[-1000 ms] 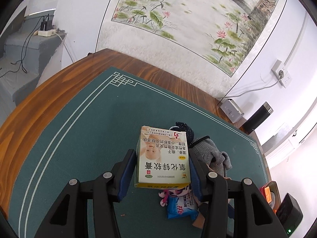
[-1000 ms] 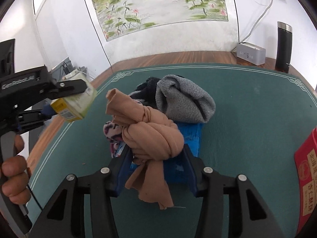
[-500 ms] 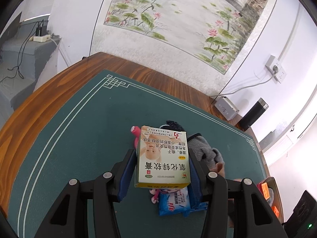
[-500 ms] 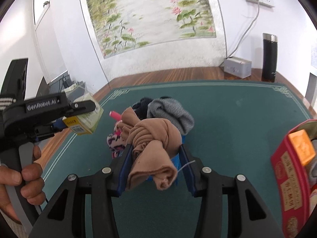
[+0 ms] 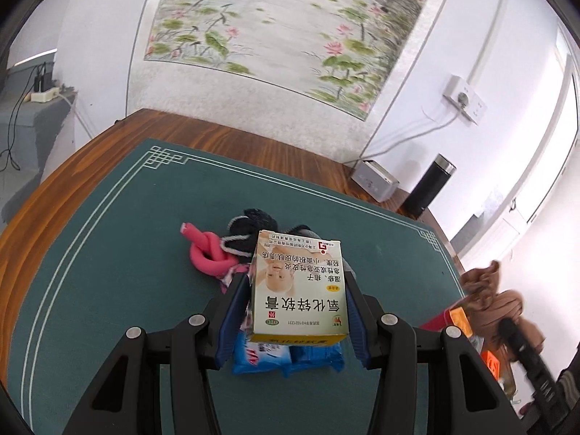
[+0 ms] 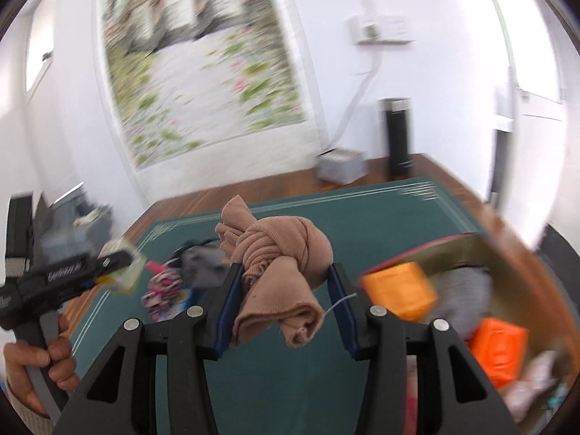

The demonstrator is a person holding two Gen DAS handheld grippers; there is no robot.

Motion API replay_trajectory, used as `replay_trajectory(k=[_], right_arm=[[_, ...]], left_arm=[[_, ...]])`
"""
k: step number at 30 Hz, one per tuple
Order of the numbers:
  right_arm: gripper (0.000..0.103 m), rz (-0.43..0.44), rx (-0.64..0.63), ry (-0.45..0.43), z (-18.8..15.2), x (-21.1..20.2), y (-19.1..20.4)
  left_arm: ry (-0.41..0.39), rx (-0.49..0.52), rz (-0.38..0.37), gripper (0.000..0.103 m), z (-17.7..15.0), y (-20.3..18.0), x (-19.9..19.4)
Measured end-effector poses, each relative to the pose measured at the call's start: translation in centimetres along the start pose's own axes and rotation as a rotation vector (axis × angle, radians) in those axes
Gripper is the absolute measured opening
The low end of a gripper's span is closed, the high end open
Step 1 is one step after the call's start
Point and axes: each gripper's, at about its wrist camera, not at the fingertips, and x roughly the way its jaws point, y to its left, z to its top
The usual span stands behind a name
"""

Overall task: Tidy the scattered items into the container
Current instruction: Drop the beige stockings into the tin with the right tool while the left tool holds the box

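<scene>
The knotted sock, pinched in the right gripper fingers, hangs beside the open tin, so carry it over the rim before releasing, while the left gripper clamps the box above the desk pile.

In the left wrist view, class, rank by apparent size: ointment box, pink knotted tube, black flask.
1. ointment box, though nearest the camera
2. pink knotted tube
3. black flask, farthest, so true size unsure
</scene>
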Motion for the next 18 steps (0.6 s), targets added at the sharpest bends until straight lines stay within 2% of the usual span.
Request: replay_trajectory(k=[6, 14, 18], right_arm=[[0.051, -0.136, 0.1, -0.016, 0.0, -2.8, -7.3], [0.051, -0.319, 0.11, 0.006, -0.6, -6.7, -13.7], [0.051, -0.335, 0.146, 0.014, -1.4, -8.1, -15.5]], left_arm=[[0.039, 0.039, -0.037, 0.052, -1.2, -2.0, 0.6], [0.073, 0.084, -0.084, 0.052, -2.7, -4.6, 0.8], [0.075, 0.112, -0.091, 0.052, -3.3, -5.7, 0.7]])
